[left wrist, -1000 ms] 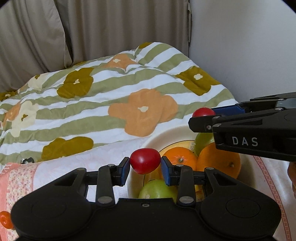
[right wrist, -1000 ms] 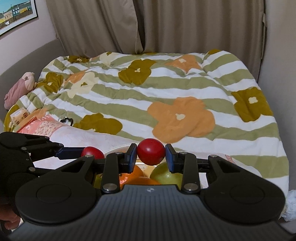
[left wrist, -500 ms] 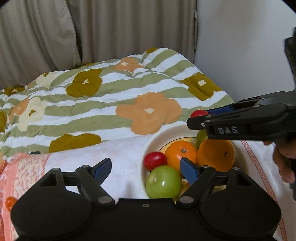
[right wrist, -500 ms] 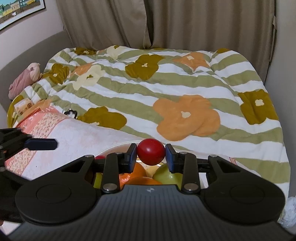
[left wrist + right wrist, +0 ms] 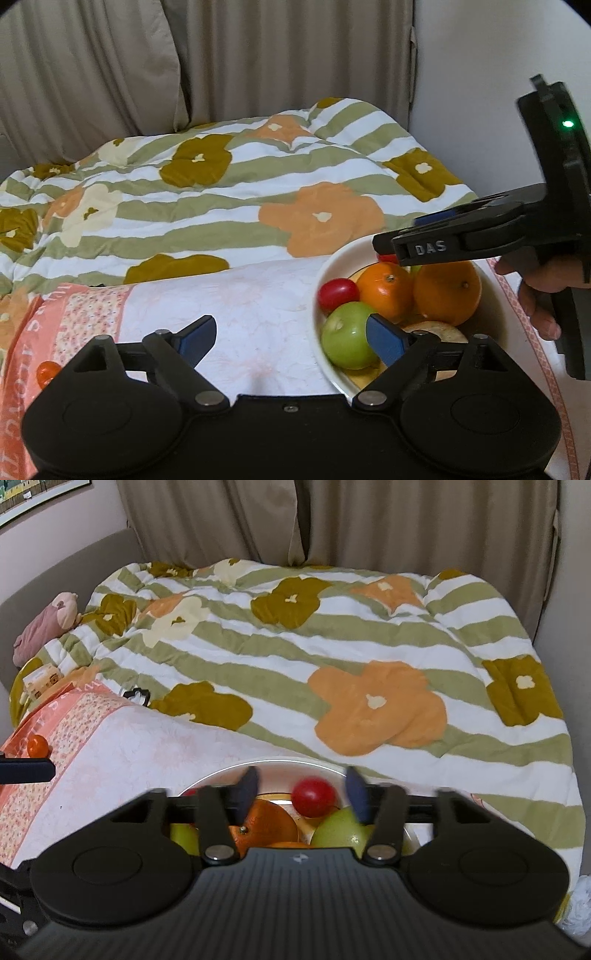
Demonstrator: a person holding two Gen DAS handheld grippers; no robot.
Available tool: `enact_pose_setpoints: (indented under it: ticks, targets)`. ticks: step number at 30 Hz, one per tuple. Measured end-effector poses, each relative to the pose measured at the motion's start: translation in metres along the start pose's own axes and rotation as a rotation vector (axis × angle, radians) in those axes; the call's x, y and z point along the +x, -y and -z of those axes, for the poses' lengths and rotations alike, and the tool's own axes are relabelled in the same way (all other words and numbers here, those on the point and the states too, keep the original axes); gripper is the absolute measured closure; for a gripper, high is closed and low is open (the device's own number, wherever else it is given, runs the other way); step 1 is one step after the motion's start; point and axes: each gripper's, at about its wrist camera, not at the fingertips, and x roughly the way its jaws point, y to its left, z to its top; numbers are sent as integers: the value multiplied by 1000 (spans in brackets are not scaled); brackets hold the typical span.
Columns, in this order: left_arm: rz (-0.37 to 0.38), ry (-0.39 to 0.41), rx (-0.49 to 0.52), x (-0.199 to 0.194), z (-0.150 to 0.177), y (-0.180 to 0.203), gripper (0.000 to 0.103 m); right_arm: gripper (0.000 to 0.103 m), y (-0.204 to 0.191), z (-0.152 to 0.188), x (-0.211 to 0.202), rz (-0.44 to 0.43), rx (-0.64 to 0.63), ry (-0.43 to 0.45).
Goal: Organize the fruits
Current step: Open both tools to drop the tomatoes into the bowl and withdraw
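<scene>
Two grippers, both w/ jaws apart, nothing held: my left gripper (image 5: 291, 341) beside the bowl (image 5: 318, 295), my right gripper (image 5: 301, 792) over it. Risk: red tomato (image 5: 313, 796) looks perched on the pile & may roll out. Bowl holds tomatoes, oranges (image 5: 384, 290), green apples (image 5: 347, 345). A small orange fruit (image 5: 37, 746) sits on the cloth.
</scene>
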Motion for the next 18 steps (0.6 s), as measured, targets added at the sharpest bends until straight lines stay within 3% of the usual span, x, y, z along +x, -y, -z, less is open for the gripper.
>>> enact_pose_setpoints:
  ticks: [4, 12, 16, 18]
  targets:
    - [4, 10, -21, -7, 1, -2, 11, 19, -3, 5, -12, 19, -6, 14]
    - [6, 51, -16, -31, -2, -3, 11, 18, -10, 5, -55, 39, 15, 55]
    - [8, 80, -14, -49, -3, -5, 11, 5, -19, 5, -86, 68, 24, 87]
    - [7, 99, -9, -58, -2, -6, 11, 4, -24, 7, -101, 75, 37, 106]
